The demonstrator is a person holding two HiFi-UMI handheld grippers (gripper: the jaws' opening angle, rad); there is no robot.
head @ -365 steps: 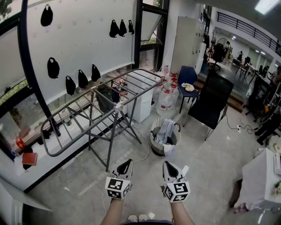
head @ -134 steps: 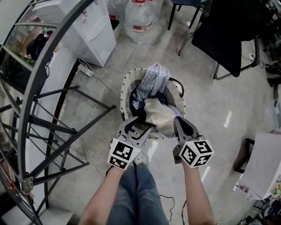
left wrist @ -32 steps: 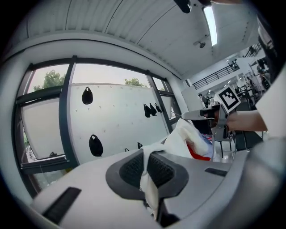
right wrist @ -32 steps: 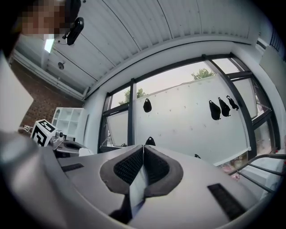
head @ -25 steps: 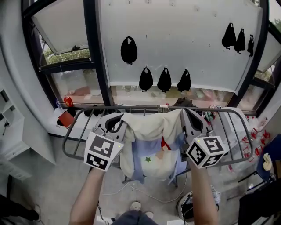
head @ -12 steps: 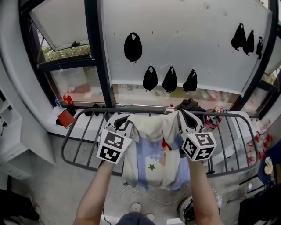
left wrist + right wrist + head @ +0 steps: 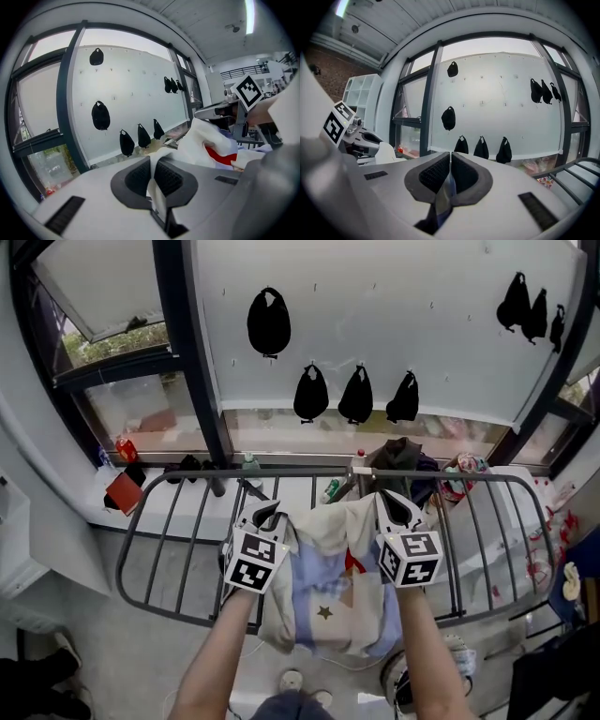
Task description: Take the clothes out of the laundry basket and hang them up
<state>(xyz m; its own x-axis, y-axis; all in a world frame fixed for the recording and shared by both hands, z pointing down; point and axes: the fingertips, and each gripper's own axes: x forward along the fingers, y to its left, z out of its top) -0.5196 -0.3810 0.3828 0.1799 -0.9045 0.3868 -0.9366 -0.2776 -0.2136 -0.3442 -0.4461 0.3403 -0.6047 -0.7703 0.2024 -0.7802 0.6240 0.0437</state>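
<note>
A cream and light-blue garment [image 7: 328,582] with a red patch and a small star hangs between my two grippers over the grey drying rack [image 7: 178,521]. My left gripper [image 7: 267,515] is shut on the garment's left upper edge; cream cloth [image 7: 199,140] runs out from between its jaws. My right gripper [image 7: 396,504] is shut on the right upper edge, with a thin fold of bluish cloth [image 7: 445,192] pinched between the pads. The garment's top lies about level with the rack's bars. The laundry basket [image 7: 405,688] shows only partly at the bottom, behind my right arm.
The rack's rails [image 7: 487,521] stretch left and right of the garment. Behind it runs a window sill [image 7: 281,465] with bottles and clutter, a dark window post [image 7: 187,352] and a white panel with black bag shapes [image 7: 356,395]. A white shelf unit [image 7: 19,540] stands at left.
Both grippers have come down and forward with the garment, so it now lies lower over the rack's bars. The view has tilted further down.
</note>
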